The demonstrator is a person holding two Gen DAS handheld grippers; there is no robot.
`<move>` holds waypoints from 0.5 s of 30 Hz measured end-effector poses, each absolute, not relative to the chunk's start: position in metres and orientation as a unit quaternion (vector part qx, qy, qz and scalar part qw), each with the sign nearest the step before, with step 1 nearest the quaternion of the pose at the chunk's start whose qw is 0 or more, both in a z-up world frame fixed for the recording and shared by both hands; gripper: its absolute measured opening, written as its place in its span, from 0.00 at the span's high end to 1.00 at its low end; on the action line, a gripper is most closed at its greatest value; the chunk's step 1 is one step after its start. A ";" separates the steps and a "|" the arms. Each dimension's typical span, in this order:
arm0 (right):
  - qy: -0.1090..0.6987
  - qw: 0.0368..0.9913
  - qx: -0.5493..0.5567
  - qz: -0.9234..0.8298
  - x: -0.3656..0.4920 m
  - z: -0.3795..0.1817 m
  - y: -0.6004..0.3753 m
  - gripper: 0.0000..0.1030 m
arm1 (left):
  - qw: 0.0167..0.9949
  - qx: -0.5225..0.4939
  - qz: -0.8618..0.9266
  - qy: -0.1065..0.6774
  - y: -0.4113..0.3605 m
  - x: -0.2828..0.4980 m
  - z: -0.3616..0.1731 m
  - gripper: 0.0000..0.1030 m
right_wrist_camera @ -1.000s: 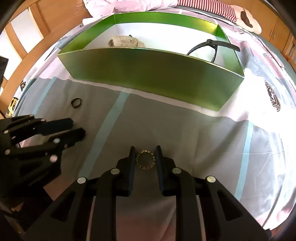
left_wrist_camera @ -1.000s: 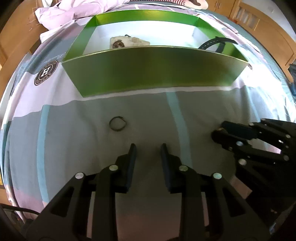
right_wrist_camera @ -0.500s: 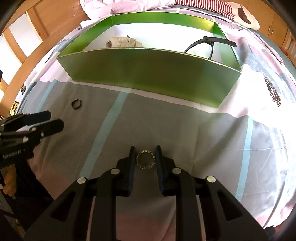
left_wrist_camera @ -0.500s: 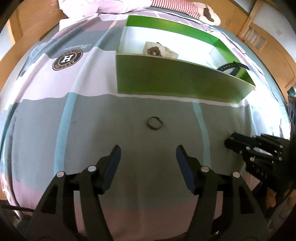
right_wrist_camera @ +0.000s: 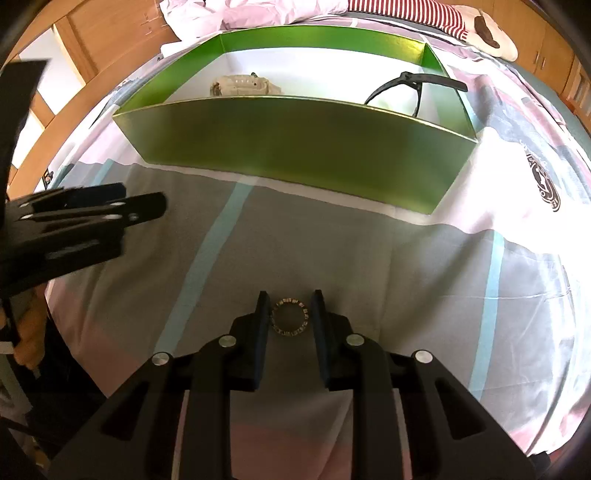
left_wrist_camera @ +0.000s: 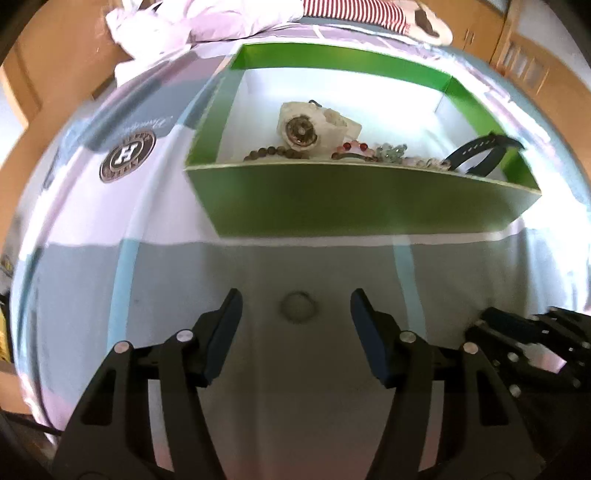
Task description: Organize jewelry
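Observation:
A dark ring (left_wrist_camera: 297, 312) lies on the grey bedsheet, blurred, between the wide-open fingers of my left gripper (left_wrist_camera: 296, 314). My right gripper (right_wrist_camera: 290, 322) is shut on a studded ring (right_wrist_camera: 290, 317), held just above the sheet. The green box (left_wrist_camera: 362, 201) with a white floor stands ahead; it also shows in the right wrist view (right_wrist_camera: 295, 147). Inside it are a white watch (left_wrist_camera: 306, 127), bead bracelets (left_wrist_camera: 354, 151) and a black watch strap (left_wrist_camera: 480, 151). The left gripper shows at the left of the right wrist view (right_wrist_camera: 110, 206).
The bedsheet has pale blue stripes (right_wrist_camera: 207, 254) and round logos (left_wrist_camera: 127, 157). A crumpled pink quilt (left_wrist_camera: 207, 22) and a striped plush (right_wrist_camera: 424, 14) lie behind the box. Wooden bed frame and cabinets (right_wrist_camera: 103, 37) surround the bed.
My left gripper opened wide and moved forward over the dark ring, which now sits between its fingers. My right gripper kept its hold on the studded ring and barely moved.

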State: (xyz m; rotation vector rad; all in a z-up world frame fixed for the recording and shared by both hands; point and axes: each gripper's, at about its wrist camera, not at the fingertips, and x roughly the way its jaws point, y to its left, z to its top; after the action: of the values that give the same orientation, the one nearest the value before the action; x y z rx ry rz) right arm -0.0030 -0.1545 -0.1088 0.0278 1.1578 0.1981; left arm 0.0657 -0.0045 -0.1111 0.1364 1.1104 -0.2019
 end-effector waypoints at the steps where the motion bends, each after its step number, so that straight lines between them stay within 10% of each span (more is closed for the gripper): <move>1: 0.545 0.833 0.011 0.092 -0.003 -0.108 -0.154 0.67 | 0.841 0.071 -0.090 0.529 -0.007 0.067 -0.114 0.42; 8: 0.544 0.836 -0.007 0.073 -0.006 -0.109 -0.154 0.59 | 0.837 0.071 -0.088 0.535 -0.009 0.068 -0.122 0.78; 15: 0.541 0.838 -0.024 0.066 -0.007 -0.111 -0.146 0.60 | 0.833 0.060 -0.094 0.542 -0.001 0.061 -0.117 0.79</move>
State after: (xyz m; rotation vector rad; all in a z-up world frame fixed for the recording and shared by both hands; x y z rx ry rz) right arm -0.0074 -0.1459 -0.1108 -0.0512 1.1436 0.1401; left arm 0.0610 -0.0014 -0.1173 0.1262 1.1476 -0.1998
